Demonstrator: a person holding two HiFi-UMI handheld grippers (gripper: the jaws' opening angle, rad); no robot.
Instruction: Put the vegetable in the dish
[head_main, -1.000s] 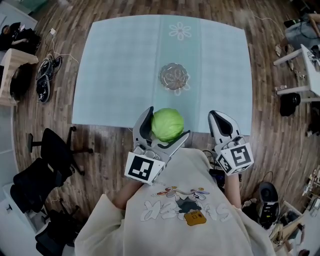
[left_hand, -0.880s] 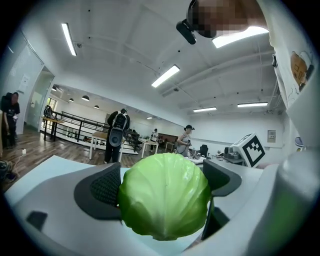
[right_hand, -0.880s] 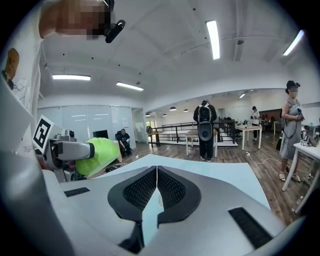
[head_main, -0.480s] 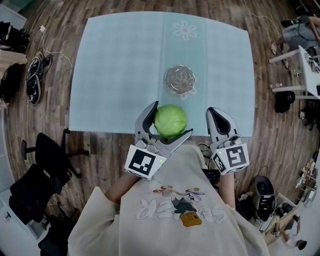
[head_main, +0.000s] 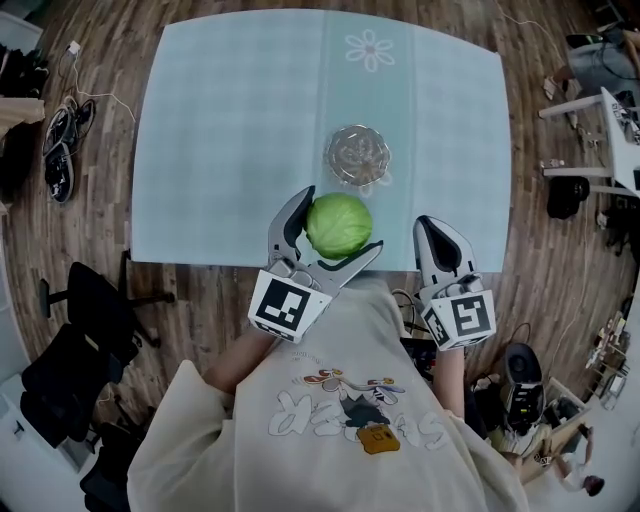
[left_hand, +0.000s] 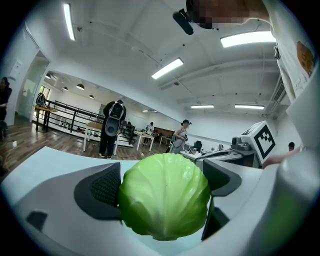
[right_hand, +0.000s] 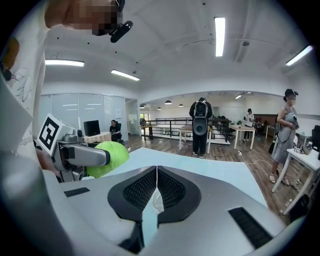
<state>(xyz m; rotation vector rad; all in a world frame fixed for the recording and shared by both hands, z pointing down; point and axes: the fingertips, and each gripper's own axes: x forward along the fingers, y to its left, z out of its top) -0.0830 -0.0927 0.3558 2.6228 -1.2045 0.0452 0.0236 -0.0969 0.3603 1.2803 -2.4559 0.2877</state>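
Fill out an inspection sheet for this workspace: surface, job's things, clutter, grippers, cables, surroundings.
Surface: table under a pale blue cloth with a flower print.
Job's things: cabbage held above the table's near edge; glass dish on the table just beyond it, nothing seen in it.
Clutter: nothing seen on the table.
Grippers: left gripper has its fingers closed on the cabbage; right gripper is shut with nothing in it, beside the near edge.
Cables: white cable on the floor at the person's left.
Surroundings: wood floor, black chair, shoes, people standing in an open office.
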